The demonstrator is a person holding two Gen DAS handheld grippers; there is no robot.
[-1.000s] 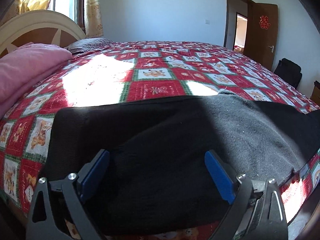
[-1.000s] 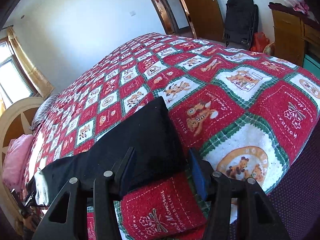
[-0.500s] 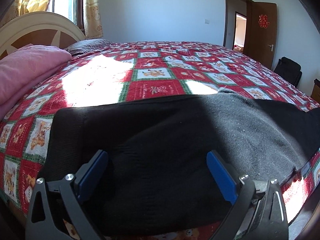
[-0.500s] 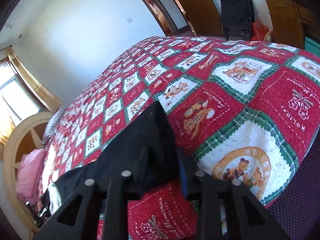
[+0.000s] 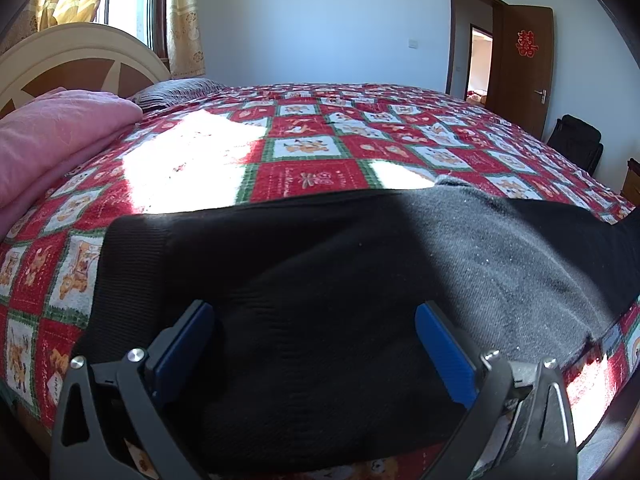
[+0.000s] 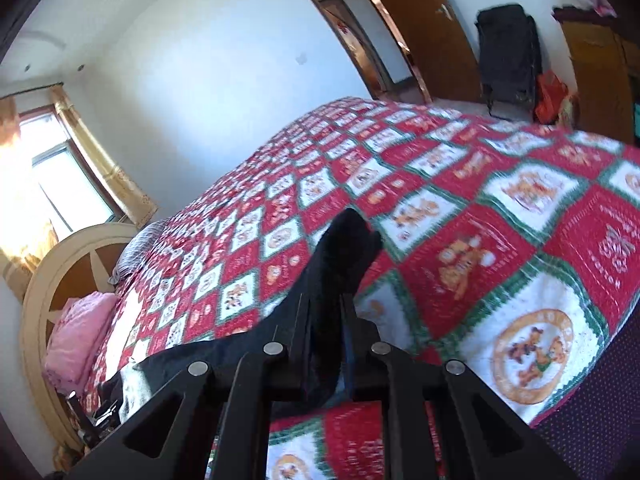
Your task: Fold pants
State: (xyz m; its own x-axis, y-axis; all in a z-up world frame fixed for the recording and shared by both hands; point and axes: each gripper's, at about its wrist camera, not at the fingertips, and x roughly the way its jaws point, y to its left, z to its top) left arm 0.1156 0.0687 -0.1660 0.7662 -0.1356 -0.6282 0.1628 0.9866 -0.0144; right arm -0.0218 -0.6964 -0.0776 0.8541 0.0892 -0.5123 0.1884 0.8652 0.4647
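One pair of black pants [image 5: 340, 280] is lying stretched along the near edge of the bed [image 5: 312, 168], waistband toward the headboard end and legs running toward the foot end.

The step in hand looks like the first lengthwise fold, with the leg end being gathered to bring it over toward the waist. The right claw [image 6: 326, 320] is gripping the cuff end of the pants [image 6: 340, 256], its jaws pinched nearly together on the cloth, and the fabric is rising in a peak above the quilt at the foot-end stretch of the near edge. The left claw [image 5: 316, 344] is hovering over the waist part near the bed's near edge, its blue pads [image 5: 444, 352] standing wide apart with nothing between them; whether they are touching the cloth I cannot tell.

The next move probably calls for the left claw either to pin or to take the waistband while the right claw is carrying the cuff across toward it, keeping the leg flat so that no crease bunches in the middle.

Counted: one pair of pants, two claws, one bed, one pink blanket [image 5: 52, 140] folded at the headboard end, one striped pillow [image 5: 176, 92] beyond it, one black bag [image 6: 508, 56] by the door.
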